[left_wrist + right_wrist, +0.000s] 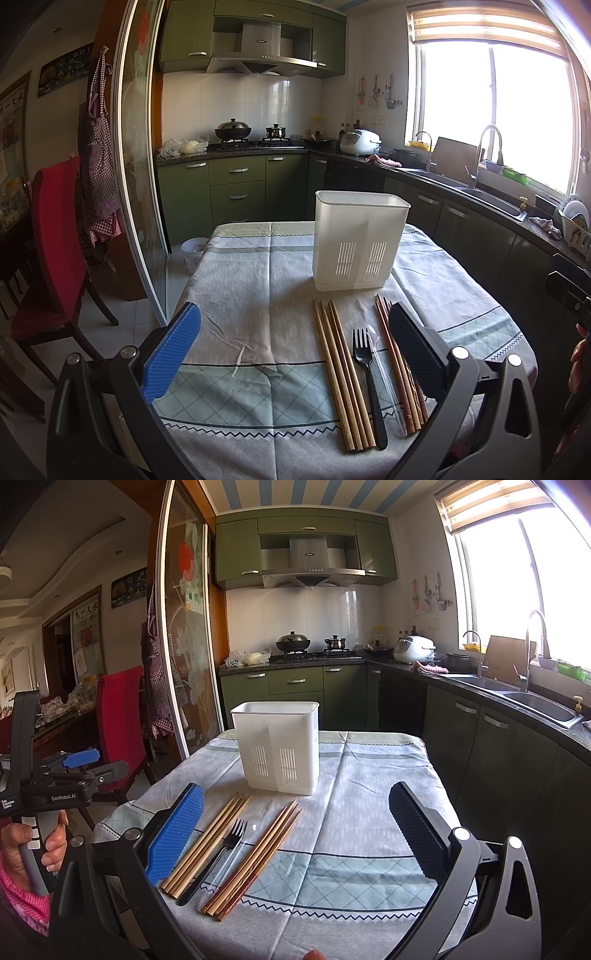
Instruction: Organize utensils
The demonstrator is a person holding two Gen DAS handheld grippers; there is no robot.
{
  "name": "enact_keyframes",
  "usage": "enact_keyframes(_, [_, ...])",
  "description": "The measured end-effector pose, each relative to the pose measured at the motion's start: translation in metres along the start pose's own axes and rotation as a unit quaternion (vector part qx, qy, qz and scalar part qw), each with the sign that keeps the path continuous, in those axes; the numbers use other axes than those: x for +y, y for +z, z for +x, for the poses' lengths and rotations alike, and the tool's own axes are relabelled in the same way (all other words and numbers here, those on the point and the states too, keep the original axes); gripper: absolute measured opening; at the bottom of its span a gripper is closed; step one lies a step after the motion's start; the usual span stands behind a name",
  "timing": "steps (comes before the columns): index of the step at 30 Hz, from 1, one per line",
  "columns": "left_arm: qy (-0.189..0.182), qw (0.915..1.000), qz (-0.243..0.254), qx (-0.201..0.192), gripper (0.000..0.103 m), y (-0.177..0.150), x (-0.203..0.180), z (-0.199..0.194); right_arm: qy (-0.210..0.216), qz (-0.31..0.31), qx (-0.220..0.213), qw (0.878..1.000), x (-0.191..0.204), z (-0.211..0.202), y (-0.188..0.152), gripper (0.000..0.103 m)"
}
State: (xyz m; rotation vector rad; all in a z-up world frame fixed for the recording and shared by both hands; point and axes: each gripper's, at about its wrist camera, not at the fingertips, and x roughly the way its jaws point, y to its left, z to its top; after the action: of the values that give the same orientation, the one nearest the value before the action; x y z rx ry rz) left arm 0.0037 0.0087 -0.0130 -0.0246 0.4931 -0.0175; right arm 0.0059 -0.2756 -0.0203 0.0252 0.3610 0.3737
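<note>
Both tongs, left gripper (295,354) and right gripper (299,834), stand spread and empty. The light chopsticks (341,376), black fork (369,387) and dark chopsticks (255,860) lie before the white holder (356,243). Thin, stiff and probably slippery; grip mid-shaft.

White lettering reading "GenRobot.AI" stood on the black body of the left tool (79,760), seen from the right wrist view. Clock numerals "11", "12" and "1" showed on the dark wall clock (66,70). The range hood's (260,37) small badge was too blurred to read.
</note>
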Motion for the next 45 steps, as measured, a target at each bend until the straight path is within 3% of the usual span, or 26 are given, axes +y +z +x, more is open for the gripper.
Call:
enact_keyframes(14, [-0.003, 1.0, -0.002, 0.006, 0.097, -0.003, 0.001, 0.004, -0.001, 0.0, 0.006, 1.0, -0.001, 0.004, -0.002, 0.099])
enact_keyframes(20, [-0.007, 0.9998, -0.003, 0.019, 0.097, -0.005, 0.0, 0.011, 0.002, 0.014, 0.032, 0.999, -0.006, 0.013, -0.003, 0.099])
enact_keyframes(24, [-0.013, 0.9986, -0.015, 0.048, 0.097, -0.003, 0.0, 0.025, 0.006, 0.033, 0.057, 0.998, -0.016, 0.025, -0.007, 0.099])
enact_keyframes(27, [-0.021, 0.9944, -0.025, 0.1, 0.097, 0.0, -0.003, 0.048, 0.0, 0.039, 0.069, 0.997, -0.021, 0.032, -0.011, 0.099])
enact_keyframes(32, [-0.03, 0.9777, -0.025, 0.206, 0.097, 0.002, -0.018, 0.097, 0.005, 0.025, 0.125, 0.992, -0.027, 0.058, -0.006, 0.099])
enact_keyframes(37, [-0.056, 0.9538, -0.009, 0.295, 0.097, 0.004, -0.035, 0.133, 0.05, 0.039, 0.229, 0.971, -0.041, 0.1, 0.001, 0.099])
enact_keyframes(40, [-0.072, 0.9411, -0.004, 0.33, 0.096, 0.001, -0.043, 0.143, 0.061, 0.057, 0.266, 0.96, -0.055, 0.117, 0.004, 0.099])
enact_keyframes(41, [-0.079, 0.9359, -0.002, 0.343, 0.094, -0.001, -0.046, 0.145, 0.057, 0.06, 0.274, 0.958, -0.058, 0.121, 0.004, 0.099])
enact_keyframes(43, [-0.091, 0.9241, -0.004, 0.371, 0.074, -0.006, -0.052, 0.15, 0.057, 0.064, 0.279, 0.956, -0.061, 0.125, 0.005, 0.099])
enact_keyframes(45, [-0.1, 0.9134, -0.008, 0.395, 0.068, -0.01, -0.057, 0.157, 0.059, 0.065, 0.283, 0.955, -0.062, 0.126, 0.004, 0.099])
